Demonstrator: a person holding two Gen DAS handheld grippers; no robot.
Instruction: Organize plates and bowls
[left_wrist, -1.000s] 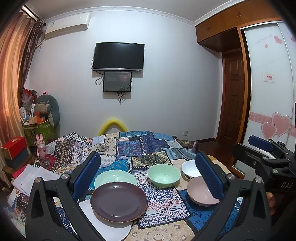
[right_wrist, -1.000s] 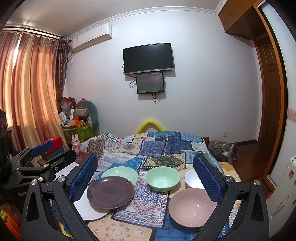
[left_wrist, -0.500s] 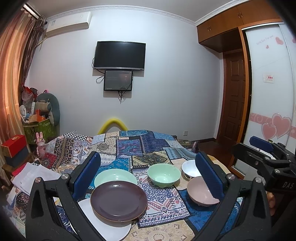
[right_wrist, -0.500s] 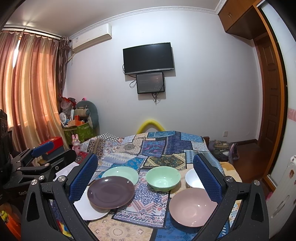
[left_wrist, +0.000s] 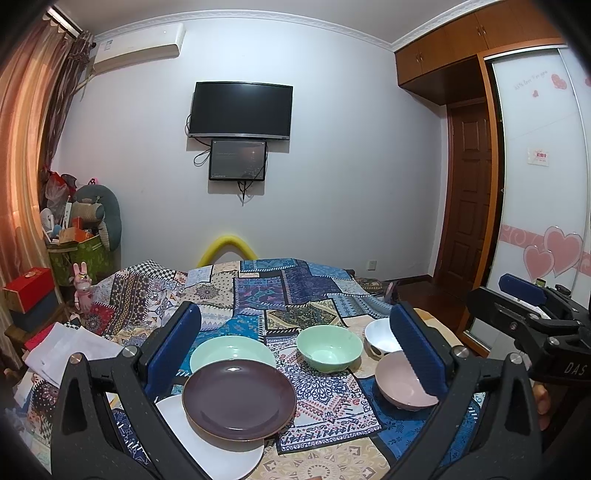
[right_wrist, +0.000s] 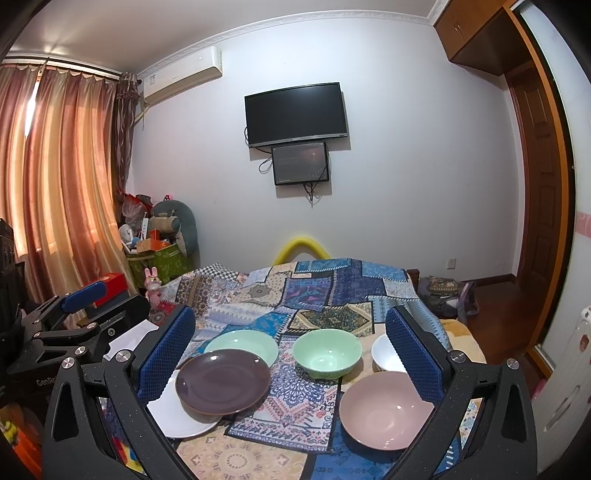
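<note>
both tongs hover spread wide and empty above the near edge of the patchwork cloth (left_wrist: 288, 291). between the left tongs' (left_wrist: 295, 347) pads lie the brown plate (left_wrist: 239, 398), overlapping a white plate (left_wrist: 214, 448), and the green plate (left_wrist: 232, 354) behind. the green bowl (right_wrist: 327, 352) sits mid-frame between the right tongs' (right_wrist: 290, 354) pads, the pink bowl (right_wrist: 384, 410) near right, the white bowl (right_wrist: 386, 353) behind it.
</note>
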